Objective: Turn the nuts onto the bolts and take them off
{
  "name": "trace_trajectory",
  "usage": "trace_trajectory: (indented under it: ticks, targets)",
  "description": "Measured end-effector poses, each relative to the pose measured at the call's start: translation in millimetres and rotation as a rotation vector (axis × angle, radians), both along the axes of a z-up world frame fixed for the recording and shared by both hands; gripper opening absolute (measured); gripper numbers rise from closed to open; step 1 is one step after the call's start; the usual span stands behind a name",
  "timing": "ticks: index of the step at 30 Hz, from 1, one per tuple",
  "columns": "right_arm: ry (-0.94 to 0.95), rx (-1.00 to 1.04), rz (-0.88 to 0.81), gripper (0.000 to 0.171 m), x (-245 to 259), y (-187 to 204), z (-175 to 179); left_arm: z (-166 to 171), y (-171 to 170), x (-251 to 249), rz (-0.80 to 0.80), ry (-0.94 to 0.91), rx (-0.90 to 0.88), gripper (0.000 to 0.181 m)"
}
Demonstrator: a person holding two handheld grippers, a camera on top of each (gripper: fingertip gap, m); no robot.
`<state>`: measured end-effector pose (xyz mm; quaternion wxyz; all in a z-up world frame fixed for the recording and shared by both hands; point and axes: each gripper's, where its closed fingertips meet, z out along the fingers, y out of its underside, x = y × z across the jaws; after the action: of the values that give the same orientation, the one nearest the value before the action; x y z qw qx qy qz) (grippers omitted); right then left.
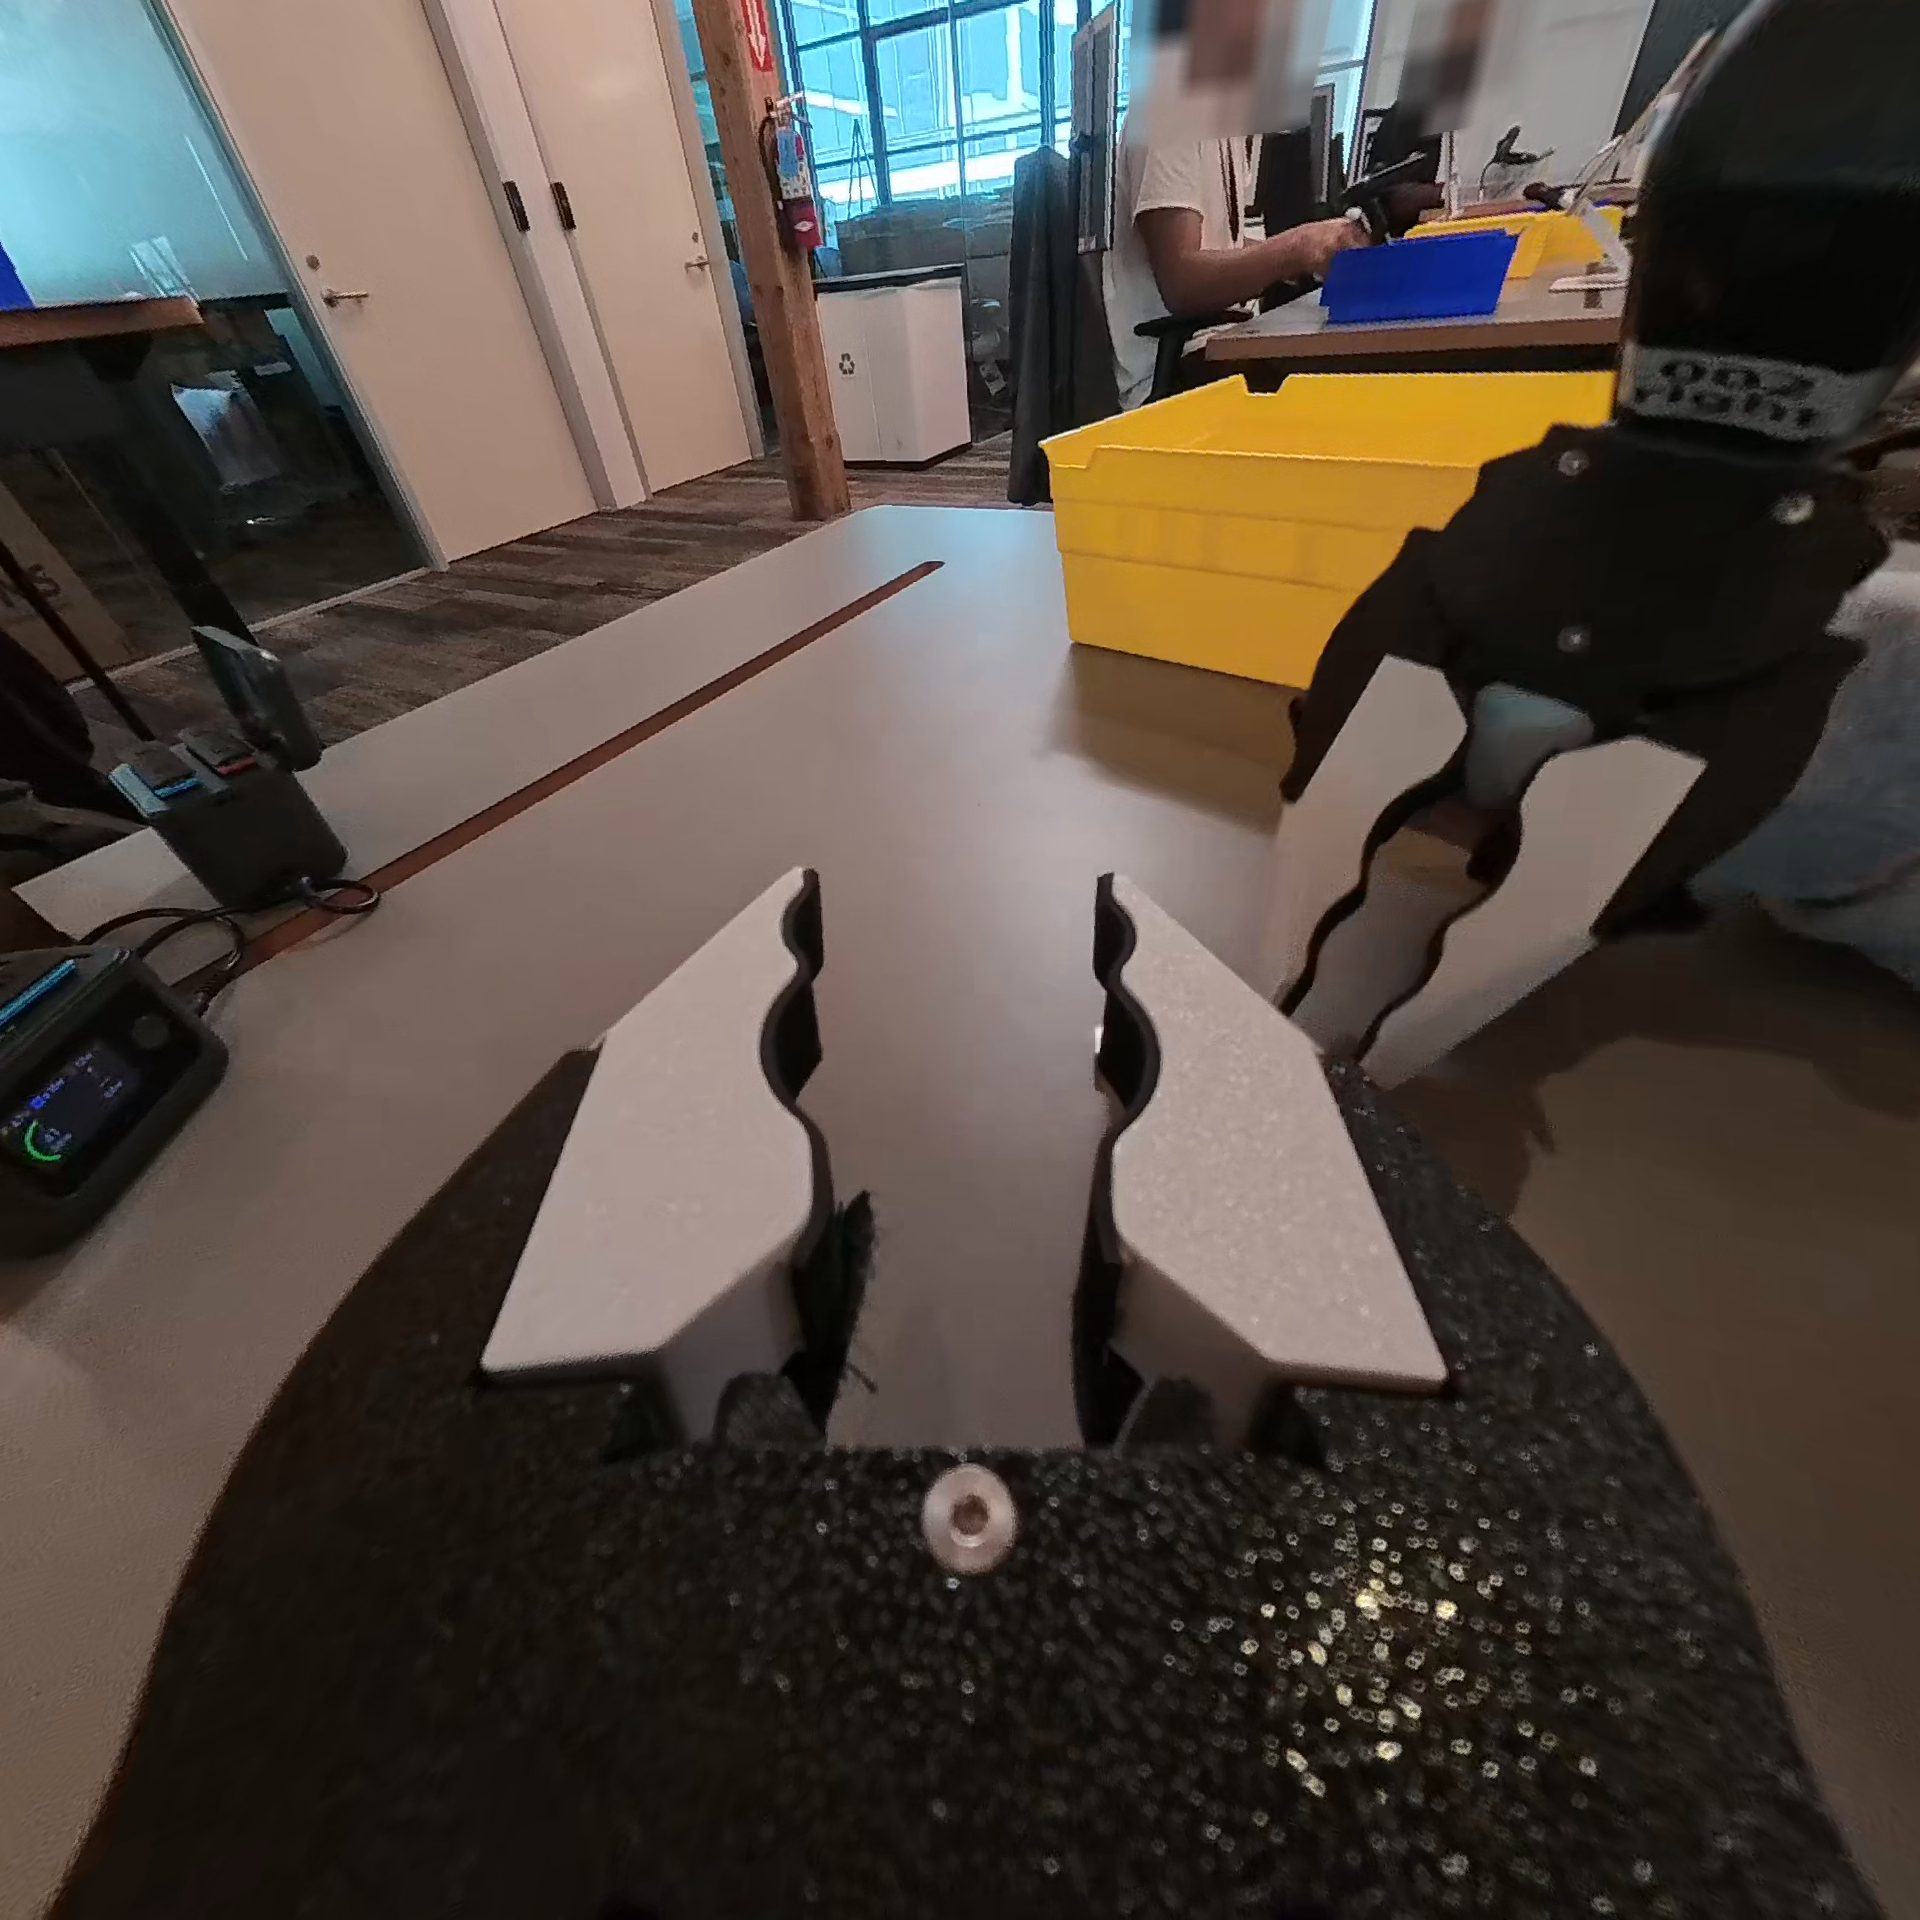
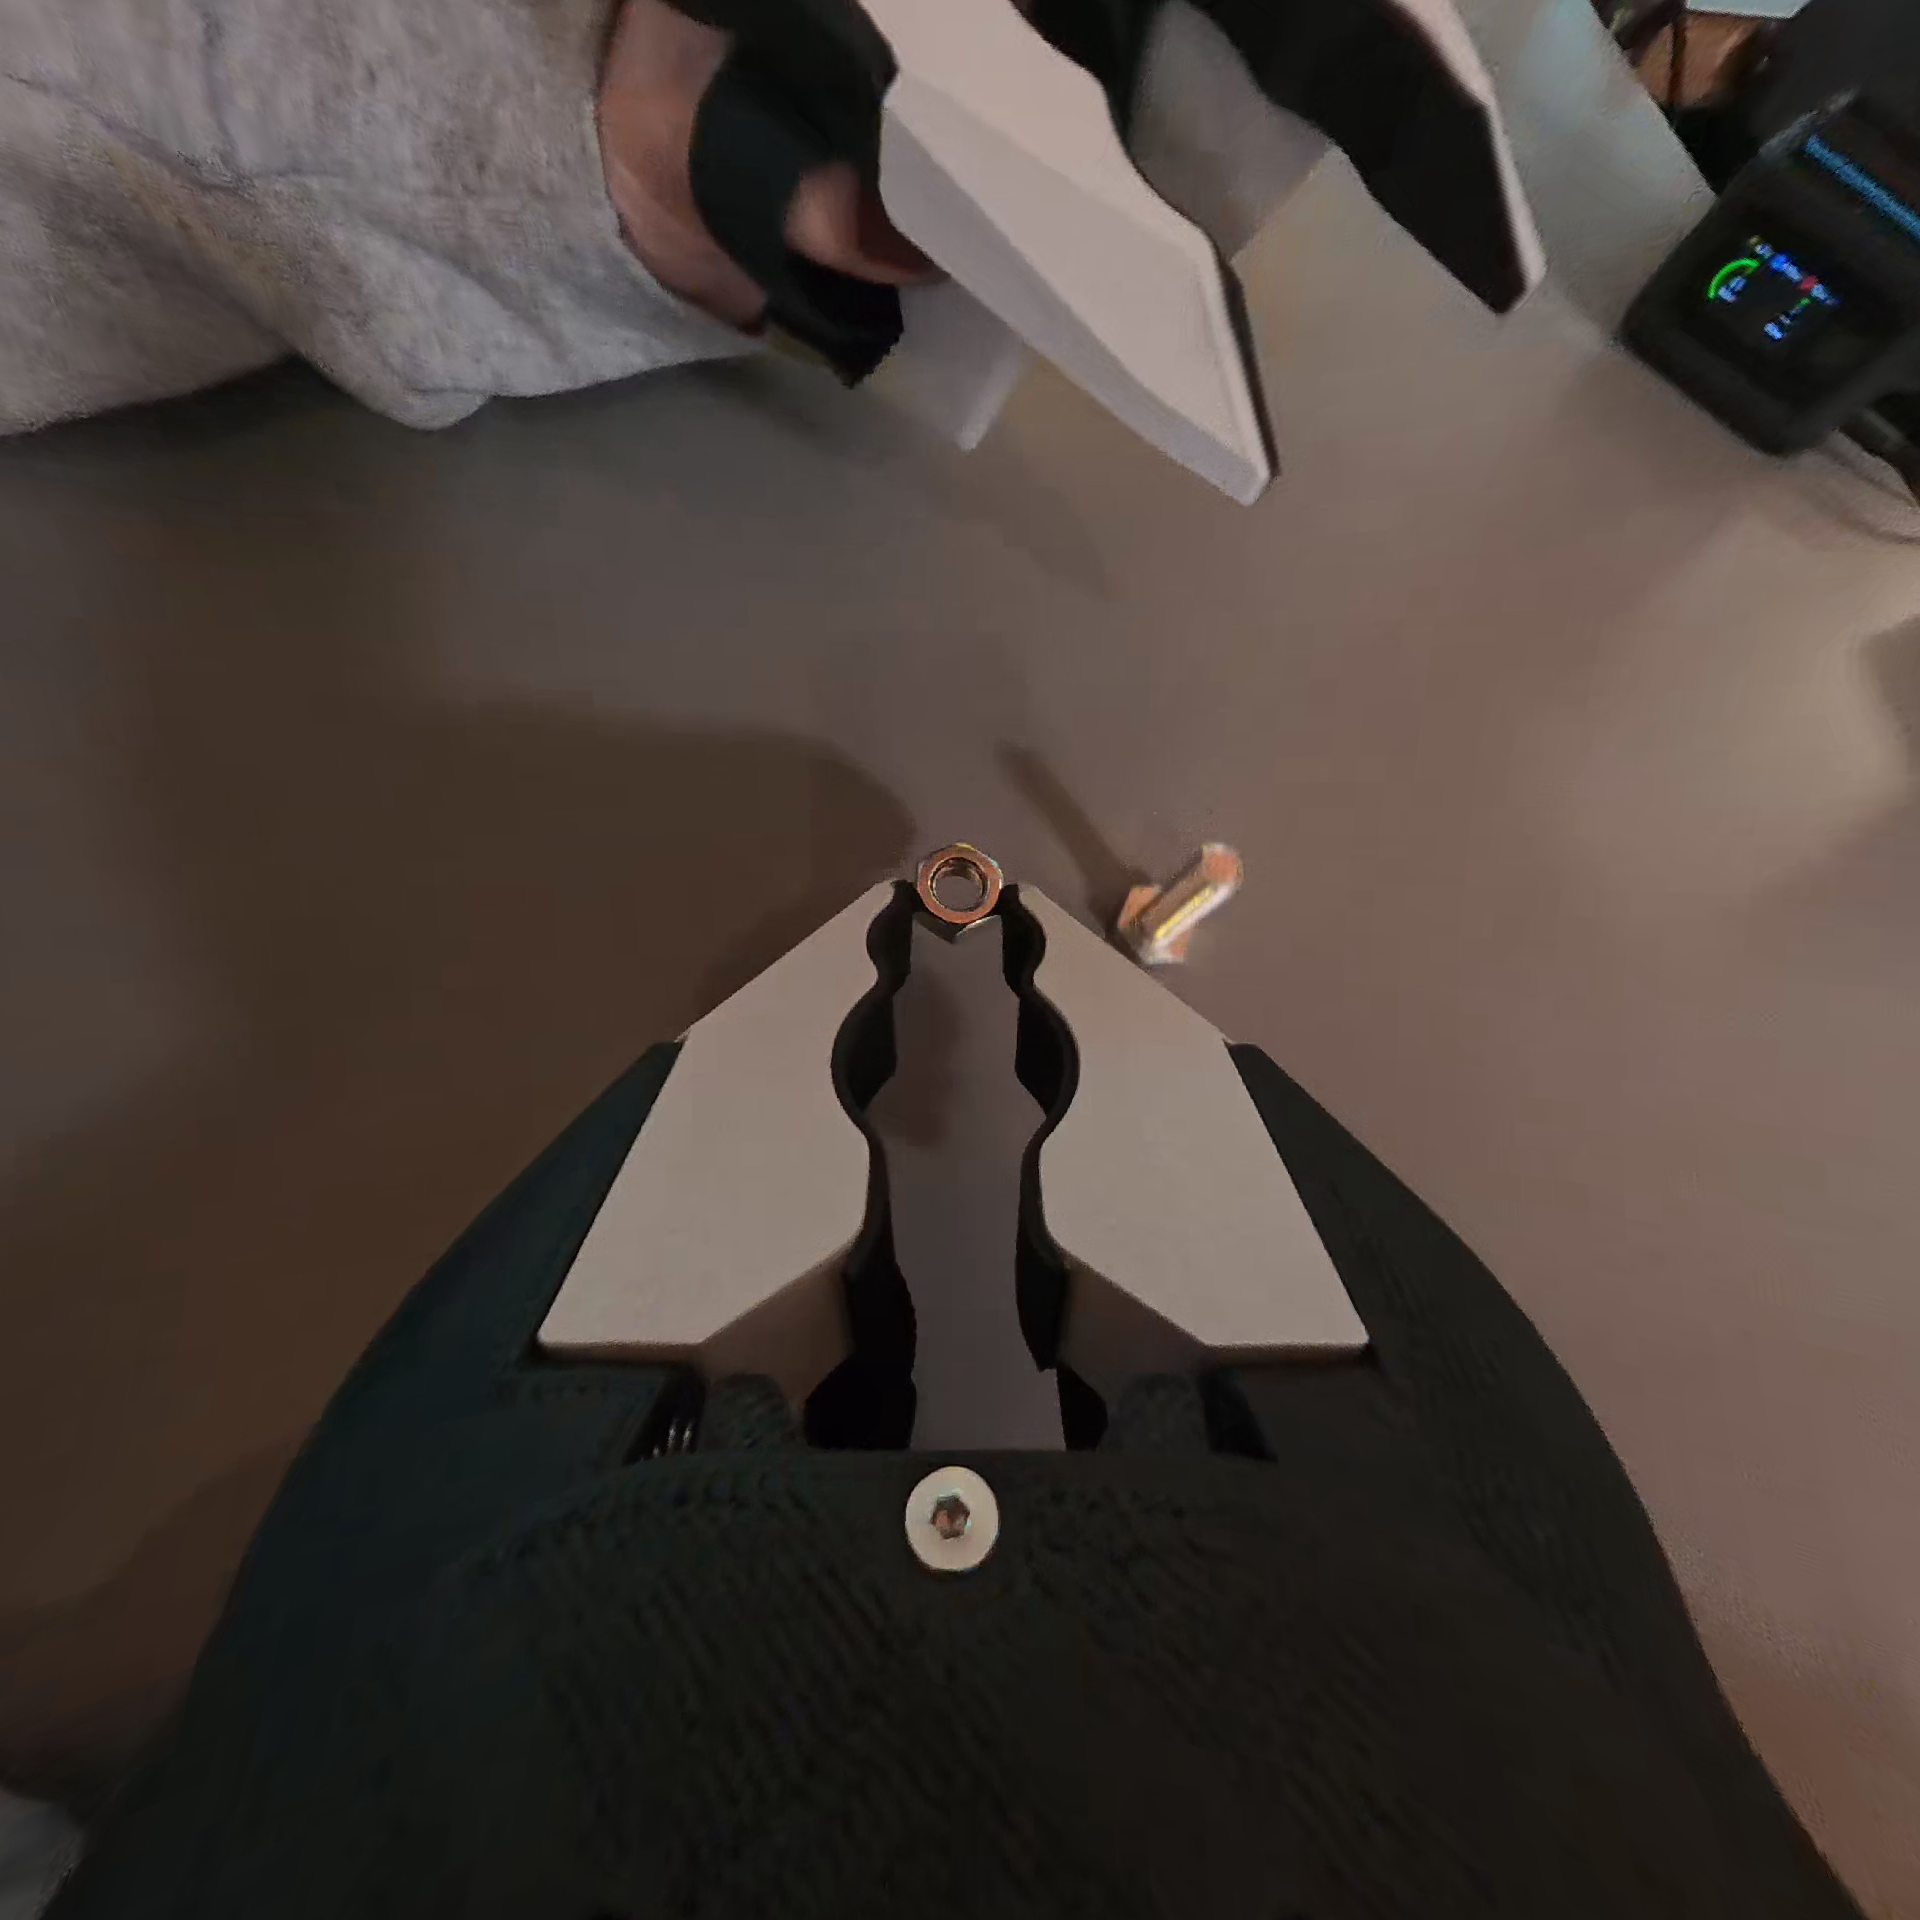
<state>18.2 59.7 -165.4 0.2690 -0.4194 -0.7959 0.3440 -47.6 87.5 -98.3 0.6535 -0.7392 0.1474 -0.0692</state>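
In the right wrist view my right gripper [image 2: 958, 896] is shut on a small brass-coloured hex nut [image 2: 956, 888], pinched between its fingertips just above the grey table [image 2: 416, 779]. A short bolt [image 2: 1179, 904] lies on its side on the table just right of the nut. My left gripper [image 2: 1382, 395] hovers beyond them, open and empty, held by a gloved hand [image 2: 769, 187]. In the left wrist view my left gripper [image 1: 961, 904] is open over bare table, and the right gripper [image 1: 1335, 1023] points down at its right. The nut and bolt are hidden there.
A yellow bin [image 1: 1247, 520] stands on the table at the back right. A black charger with a lit screen [image 1: 94, 1091] and cables sits at the left edge, also seen in the right wrist view [image 2: 1787, 312]. A person sits at a farther desk [image 1: 1174, 239].
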Motion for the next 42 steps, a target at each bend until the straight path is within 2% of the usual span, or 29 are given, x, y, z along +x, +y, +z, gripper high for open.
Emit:
trace_trajectory:
  ticks: [1, 5, 9, 10, 13, 16, 18, 21, 28, 42]
  targets:
    - [0.000, 0.018, -0.009, 0.016, -7, -3, -3, 0, 0, -1, 0.004, -0.004, 0.000, 0.050]
    - [-0.008, 0.094, -0.029, 0.016, -24, -11, -15, 1, 0, -5, 0.018, -0.022, 0.003, 0.051]
    - [-0.018, 0.040, -0.029, 0.017, -28, -18, -17, 0, 1, -8, 0.024, -0.030, 0.000, 0.050]
    - [-0.015, 0.038, -0.015, 0.021, -27, -20, -17, 0, 1, -7, 0.023, -0.031, -0.002, 0.051]
    - [0.047, 0.038, 0.076, 0.029, -14, -25, -3, 1, -1, -6, 0.016, -0.028, 0.000, 0.051]
    - [0.109, -0.050, 0.043, 0.029, -3, -13, 21, 3, -4, -3, -0.009, -0.019, -0.006, 0.055]
    - [0.121, -0.056, -0.026, 0.028, 2, 6, 24, -4, -7, 3, -0.058, -0.015, -0.069, 0.058]
    - [0.104, -0.044, -0.159, 0.029, 2, 36, 16, -32, -16, 15, -0.164, 0.013, -0.276, 0.060]
    - [-0.020, -0.062, -0.240, 0.032, -12, 41, -15, -74, -49, 39, -0.424, 0.068, -0.539, 0.052]
    - [-0.034, -0.060, -0.242, 0.024, -24, 42, -19, -83, -52, 46, -0.471, 0.060, -0.572, 0.033]
